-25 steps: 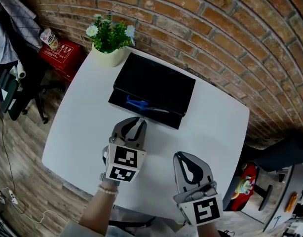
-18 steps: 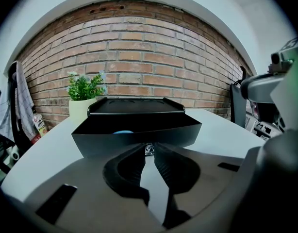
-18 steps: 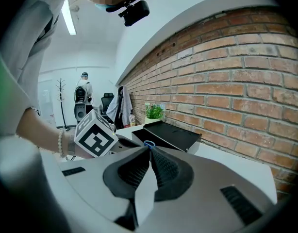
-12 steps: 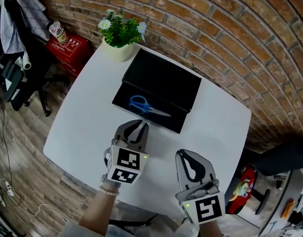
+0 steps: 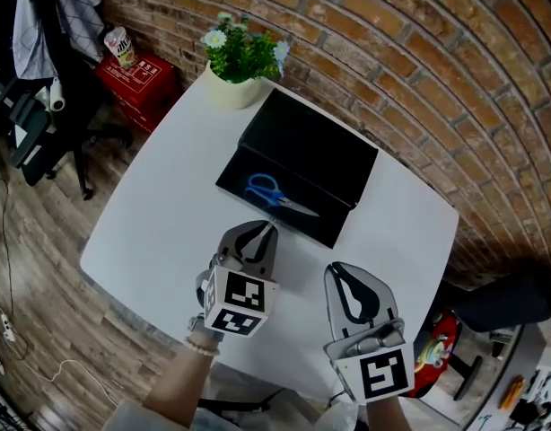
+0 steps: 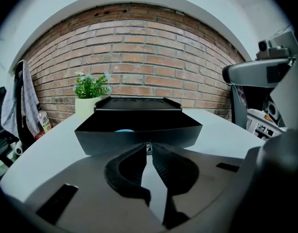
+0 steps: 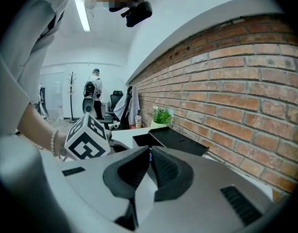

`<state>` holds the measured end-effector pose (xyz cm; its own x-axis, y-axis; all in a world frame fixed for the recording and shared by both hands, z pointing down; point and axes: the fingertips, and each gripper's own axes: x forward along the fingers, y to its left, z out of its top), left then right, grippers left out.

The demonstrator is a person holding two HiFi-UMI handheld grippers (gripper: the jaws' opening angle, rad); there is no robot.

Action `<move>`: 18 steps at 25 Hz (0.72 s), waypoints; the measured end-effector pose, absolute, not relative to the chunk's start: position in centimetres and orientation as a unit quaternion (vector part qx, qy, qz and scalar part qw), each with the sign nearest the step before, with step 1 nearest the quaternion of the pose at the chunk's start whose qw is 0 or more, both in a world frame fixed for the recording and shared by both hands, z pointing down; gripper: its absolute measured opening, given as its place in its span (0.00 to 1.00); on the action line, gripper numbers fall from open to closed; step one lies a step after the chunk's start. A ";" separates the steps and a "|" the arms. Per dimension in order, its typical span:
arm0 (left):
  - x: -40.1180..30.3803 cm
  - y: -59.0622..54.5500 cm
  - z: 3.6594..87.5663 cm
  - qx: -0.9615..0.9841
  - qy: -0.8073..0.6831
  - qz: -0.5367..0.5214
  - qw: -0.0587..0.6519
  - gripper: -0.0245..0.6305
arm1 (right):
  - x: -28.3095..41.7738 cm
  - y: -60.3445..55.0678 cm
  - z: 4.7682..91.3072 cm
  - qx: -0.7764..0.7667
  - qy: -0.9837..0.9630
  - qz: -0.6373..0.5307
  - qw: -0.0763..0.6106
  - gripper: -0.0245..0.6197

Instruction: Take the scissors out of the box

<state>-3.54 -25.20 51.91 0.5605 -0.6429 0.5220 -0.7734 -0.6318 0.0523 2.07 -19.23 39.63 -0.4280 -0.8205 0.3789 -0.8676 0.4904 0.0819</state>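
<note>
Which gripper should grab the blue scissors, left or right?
Probably left. The left hand-held gripper points straight at the box, close to its front wall, with the scissors just behind. The right hand-held gripper sits farther back and off to the side. Both are shut.

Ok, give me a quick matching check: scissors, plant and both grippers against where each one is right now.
Things:
1. scissors
2. plant
3. left gripper
4. right gripper

Places and states:
A. shut, tips just short of the box's near wall
B. lying inside the open box
C. shut, empty, over the table's near edge
D. at the table's far corner, by the brick wall

Pairs: 1-B, 2-D, 3-A, 4-C
</note>
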 end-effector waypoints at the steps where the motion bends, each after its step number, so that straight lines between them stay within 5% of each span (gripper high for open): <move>1: -3.6 -25.2 52.0 0.871 -0.408 0.236 0.139 0.11 | 1.9 -19.3 39.6 0.499 -0.844 0.061 0.187 0.11; 18: -3.6 -25.6 52.6 0.864 -0.416 0.237 0.156 0.14 | 1.5 -21.0 39.5 0.493 -0.847 0.057 0.189 0.11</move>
